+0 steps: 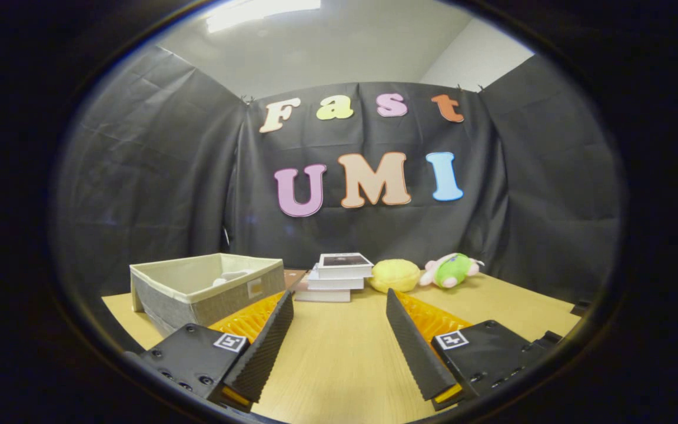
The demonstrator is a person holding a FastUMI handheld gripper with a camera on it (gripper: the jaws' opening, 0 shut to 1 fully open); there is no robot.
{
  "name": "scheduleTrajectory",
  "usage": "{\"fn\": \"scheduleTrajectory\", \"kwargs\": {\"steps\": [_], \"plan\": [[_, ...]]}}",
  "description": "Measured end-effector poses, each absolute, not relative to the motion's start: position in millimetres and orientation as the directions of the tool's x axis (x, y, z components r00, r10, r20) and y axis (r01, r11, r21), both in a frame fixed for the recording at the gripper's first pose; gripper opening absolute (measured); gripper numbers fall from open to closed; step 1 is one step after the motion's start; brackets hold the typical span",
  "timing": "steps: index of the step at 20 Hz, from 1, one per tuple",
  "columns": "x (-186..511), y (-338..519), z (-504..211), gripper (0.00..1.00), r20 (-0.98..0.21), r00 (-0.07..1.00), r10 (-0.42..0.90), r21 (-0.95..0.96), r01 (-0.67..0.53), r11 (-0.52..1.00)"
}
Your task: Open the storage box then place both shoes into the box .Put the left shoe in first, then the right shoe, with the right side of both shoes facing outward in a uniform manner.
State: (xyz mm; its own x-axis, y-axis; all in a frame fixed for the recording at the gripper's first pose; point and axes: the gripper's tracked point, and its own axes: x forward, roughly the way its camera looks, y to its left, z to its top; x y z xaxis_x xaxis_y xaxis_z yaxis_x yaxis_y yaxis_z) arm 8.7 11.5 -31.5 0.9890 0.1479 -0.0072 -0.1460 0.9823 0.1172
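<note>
The hand-held gripper (339, 330) hangs wide open and empty over the wooden worktop (339, 365), with the open grey fabric storage box (206, 288) at centre left, beyond its left finger.

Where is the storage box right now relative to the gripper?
In the gripper view, the storage box sits on the table beyond the left finger, beside the stack of books. The gripper is open with nothing between its fingers.
</note>
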Motion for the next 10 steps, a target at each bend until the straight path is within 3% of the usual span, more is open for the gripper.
{"fn": "scheduleTrajectory", "kwargs": {"steps": [10], "plan": [[7.6, 9.6, -35.8, 1.0, -0.014, 0.989, 0.147, 0.125, -0.144, 0.982]]}}
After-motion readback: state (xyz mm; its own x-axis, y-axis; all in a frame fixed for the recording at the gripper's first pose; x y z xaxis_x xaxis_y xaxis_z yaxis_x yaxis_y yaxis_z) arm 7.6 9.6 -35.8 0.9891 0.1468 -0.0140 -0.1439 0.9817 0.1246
